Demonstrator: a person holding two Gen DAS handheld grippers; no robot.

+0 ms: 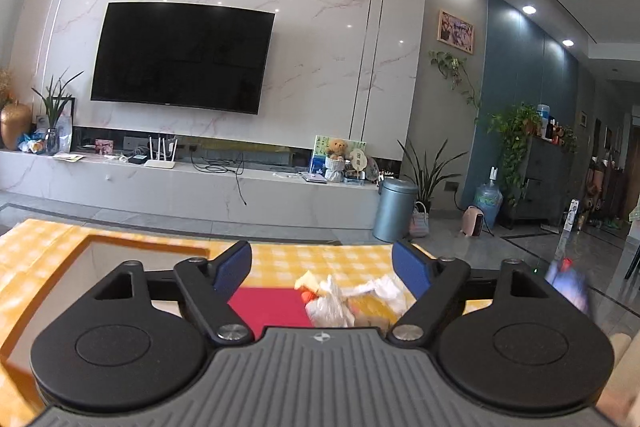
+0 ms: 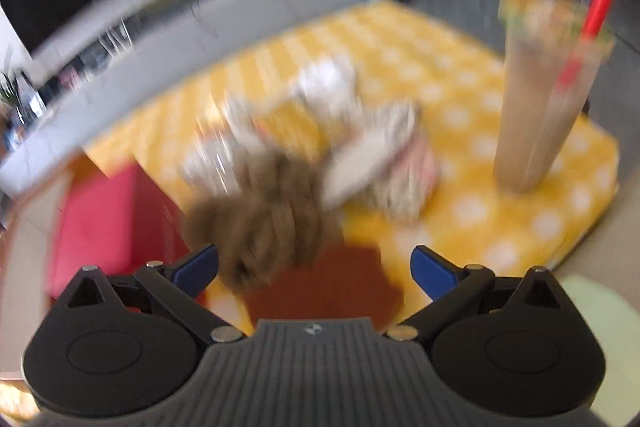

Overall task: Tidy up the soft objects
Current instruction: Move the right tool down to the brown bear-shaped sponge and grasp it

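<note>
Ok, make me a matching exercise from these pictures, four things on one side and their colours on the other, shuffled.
Things:
1. straw in the tall drink cup
2. fuzzy soft toy
3. tablecloth
4. gripper finger pads

Colours:
A. yellow with white checks
B. blue
C. red
D. brown

Pairs: 1-C, 2-D, 3-A, 4-B

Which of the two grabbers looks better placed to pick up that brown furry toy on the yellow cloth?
The right gripper, probably. Its open jaws point down at the brown furry toy, which lies just ahead of its fingers. The left gripper, also open, points nearly level, with a plastic bag before it.
</note>
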